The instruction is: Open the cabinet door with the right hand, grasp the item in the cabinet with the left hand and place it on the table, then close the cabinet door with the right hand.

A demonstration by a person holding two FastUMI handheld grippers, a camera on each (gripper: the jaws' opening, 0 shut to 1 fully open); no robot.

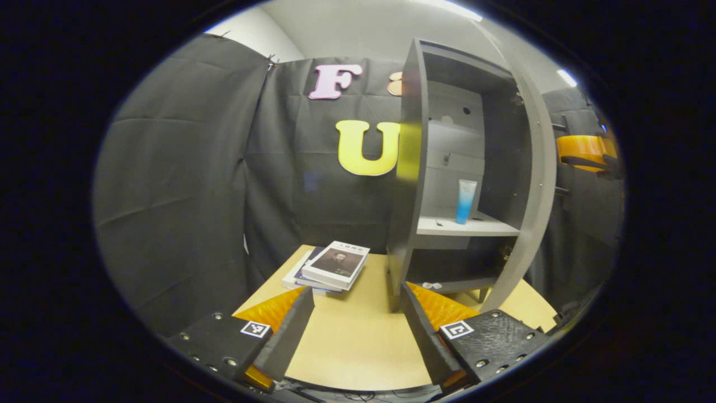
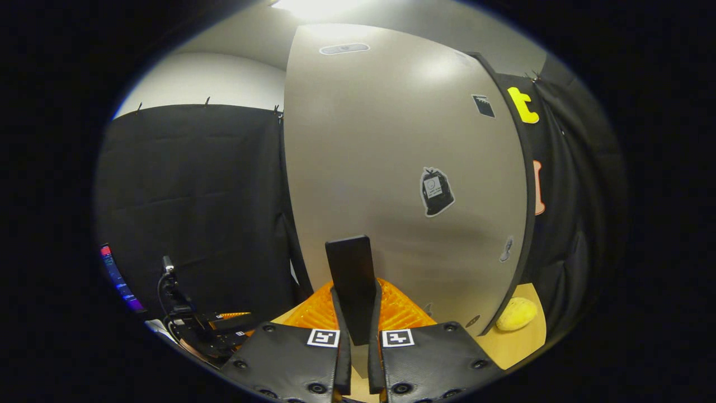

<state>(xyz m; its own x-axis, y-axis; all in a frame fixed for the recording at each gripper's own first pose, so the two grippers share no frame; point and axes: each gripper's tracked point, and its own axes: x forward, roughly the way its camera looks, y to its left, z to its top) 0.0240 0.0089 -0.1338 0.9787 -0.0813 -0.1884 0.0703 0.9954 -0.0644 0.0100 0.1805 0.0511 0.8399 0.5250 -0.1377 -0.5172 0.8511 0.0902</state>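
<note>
Inside the open cabinet point(image 1: 417, 140), one blue-and-white tube point(image 1: 465, 201) stands upright on the middle shelf point(image 1: 475, 226). Two or three books point(image 1: 330, 268) lie stacked on the table point(image 1: 358, 341). Fingers spread wide, the left gripper point(image 1: 358, 324) hangs empty above the tabletop. Meanwhile the right gripper point(image 2: 358, 336) pinches the door handle point(image 2: 351, 280) on the cabinet door point(image 2: 391, 140); one yellow lump point(image 2: 516, 313) sits beside it.

Recording booth: black cloth walls point(image 1: 184, 184), cabinet point(image 1: 447, 184) on table point(image 1: 352, 341).

Bright overhead glare, fisheye-warped edges
</note>
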